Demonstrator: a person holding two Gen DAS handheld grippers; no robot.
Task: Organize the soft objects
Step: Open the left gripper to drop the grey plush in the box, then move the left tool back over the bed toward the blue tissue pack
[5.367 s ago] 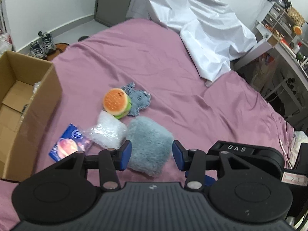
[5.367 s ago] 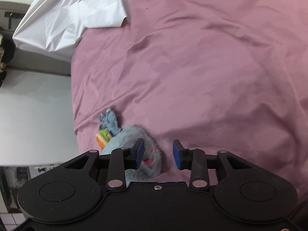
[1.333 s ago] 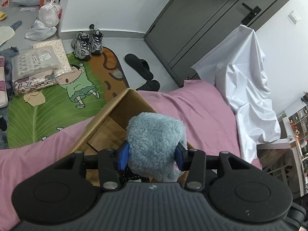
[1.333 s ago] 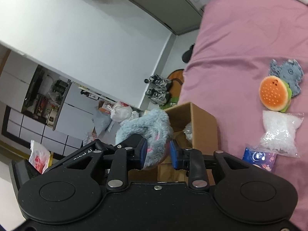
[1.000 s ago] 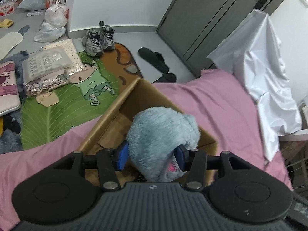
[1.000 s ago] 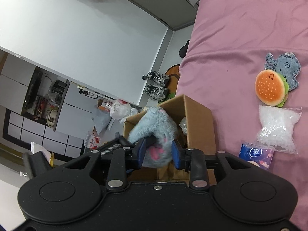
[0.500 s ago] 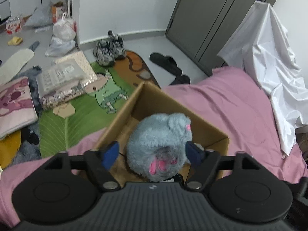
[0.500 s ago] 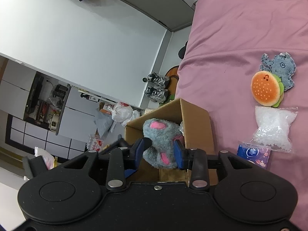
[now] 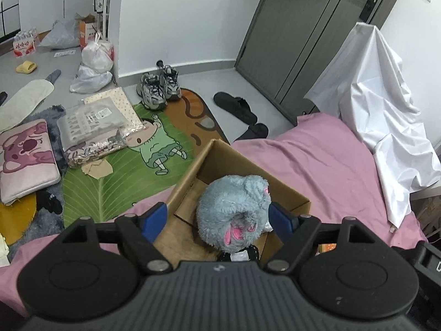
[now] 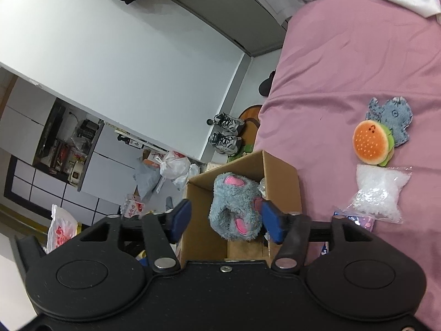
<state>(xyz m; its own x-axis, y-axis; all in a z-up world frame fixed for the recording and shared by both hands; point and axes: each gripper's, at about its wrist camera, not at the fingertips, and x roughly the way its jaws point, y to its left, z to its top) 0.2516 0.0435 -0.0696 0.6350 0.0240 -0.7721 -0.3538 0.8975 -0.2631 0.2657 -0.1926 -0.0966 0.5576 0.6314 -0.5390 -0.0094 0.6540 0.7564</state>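
A fluffy grey-blue plush (image 9: pixel 234 209) with pink paws sits in the open cardboard box (image 9: pixel 209 162) at the bed's edge; it also shows in the right wrist view (image 10: pixel 234 209) inside the box (image 10: pixel 284 182). My left gripper (image 9: pixel 219 218) is open above the box, its pads wide apart on either side of the plush. My right gripper (image 10: pixel 226 219) is open too, jaws either side of the plush. A burger plush (image 10: pixel 372 142), a blue-grey flat plush (image 10: pixel 394 117), a clear bag of white filling (image 10: pixel 377 190) and a blue packet (image 10: pixel 355 222) lie on the pink bedsheet (image 10: pixel 344 69).
White sheeting (image 9: pixel 386 104) is draped at the bed's far side. On the floor beyond the box lie sneakers (image 9: pixel 158 89), slippers (image 9: pixel 237 107), a green cartoon mat (image 9: pixel 118 165), packaged goods (image 9: pixel 91 127) and plastic bags (image 9: pixel 93 63). A grey door (image 9: pixel 303 27) stands behind.
Both grippers carried the plush from the bed to the box, then opened; the plush dropped out of their jaws and now rests in the box.
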